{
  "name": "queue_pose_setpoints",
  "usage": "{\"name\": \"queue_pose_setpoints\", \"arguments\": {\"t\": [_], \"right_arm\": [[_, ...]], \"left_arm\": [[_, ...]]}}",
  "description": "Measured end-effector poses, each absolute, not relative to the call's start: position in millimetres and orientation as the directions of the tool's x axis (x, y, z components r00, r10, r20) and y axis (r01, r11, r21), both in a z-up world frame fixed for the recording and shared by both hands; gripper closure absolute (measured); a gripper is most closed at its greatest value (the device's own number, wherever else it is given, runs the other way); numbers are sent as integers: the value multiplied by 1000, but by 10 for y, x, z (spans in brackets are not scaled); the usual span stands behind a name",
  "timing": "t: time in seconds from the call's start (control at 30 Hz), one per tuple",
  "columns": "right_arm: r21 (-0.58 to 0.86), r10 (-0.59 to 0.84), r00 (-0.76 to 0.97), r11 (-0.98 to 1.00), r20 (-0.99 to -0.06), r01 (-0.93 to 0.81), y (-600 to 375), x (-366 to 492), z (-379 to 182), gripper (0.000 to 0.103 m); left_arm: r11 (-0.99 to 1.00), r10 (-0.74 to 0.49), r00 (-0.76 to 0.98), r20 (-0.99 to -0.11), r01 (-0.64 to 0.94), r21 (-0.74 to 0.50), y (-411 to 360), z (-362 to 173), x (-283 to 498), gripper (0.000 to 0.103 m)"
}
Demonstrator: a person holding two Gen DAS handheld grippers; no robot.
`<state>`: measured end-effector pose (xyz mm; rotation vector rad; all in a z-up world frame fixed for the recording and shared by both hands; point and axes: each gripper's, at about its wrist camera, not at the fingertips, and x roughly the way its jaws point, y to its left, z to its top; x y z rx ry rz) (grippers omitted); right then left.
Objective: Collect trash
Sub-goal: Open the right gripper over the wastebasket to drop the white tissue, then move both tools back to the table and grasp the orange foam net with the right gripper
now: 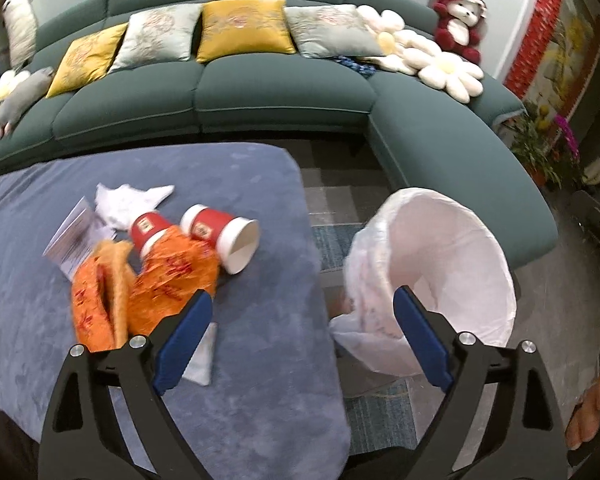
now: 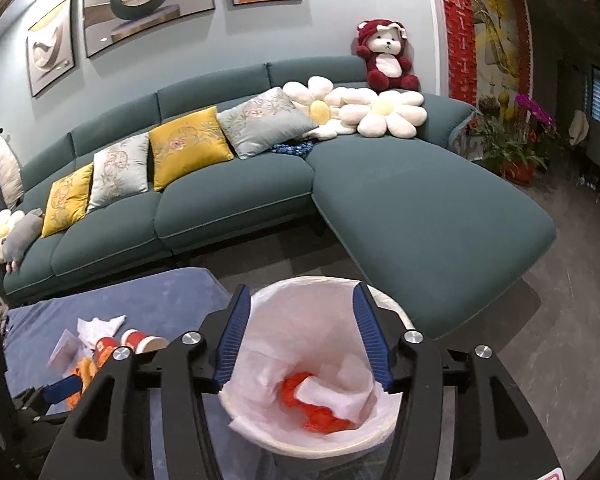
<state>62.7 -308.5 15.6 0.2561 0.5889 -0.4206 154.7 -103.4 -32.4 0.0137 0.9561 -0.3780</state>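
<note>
Trash lies on the blue-covered table [image 1: 240,340]: two red paper cups on their sides [image 1: 220,236], crumpled orange wrappers [image 1: 148,292], a white tissue [image 1: 128,200] and a leaflet [image 1: 72,236]. A bin lined with a white bag [image 1: 452,280] stands right of the table. My left gripper [image 1: 302,308] is open and empty, above the table's right edge, just right of the wrappers. My right gripper [image 2: 302,324] is open and empty above the bin [image 2: 312,444], which holds an orange wrapper [image 2: 320,412] and white tissue [image 2: 332,394].
A teal L-shaped sofa [image 1: 284,92] with cushions and plush toys runs behind the table and curves round to the right of the bin. Potted plants [image 2: 512,148] stand at the far right. A flat white scrap [image 1: 202,364] lies under the left finger.
</note>
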Motion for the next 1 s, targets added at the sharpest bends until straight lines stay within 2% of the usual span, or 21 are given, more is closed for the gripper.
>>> {"name": "queue_pose_setpoints", "arguments": {"t": [0.23, 1.0], "right_arm": [[110, -267, 771, 911, -578, 397, -2683, 608, 252, 43], [83, -117, 763, 972, -635, 218, -1359, 687, 122, 43]], "left_arm": [[952, -280, 539, -794, 262, -158, -572, -297, 1522, 15], [986, -164, 558, -814, 73, -149, 890, -442, 1359, 15]]}}
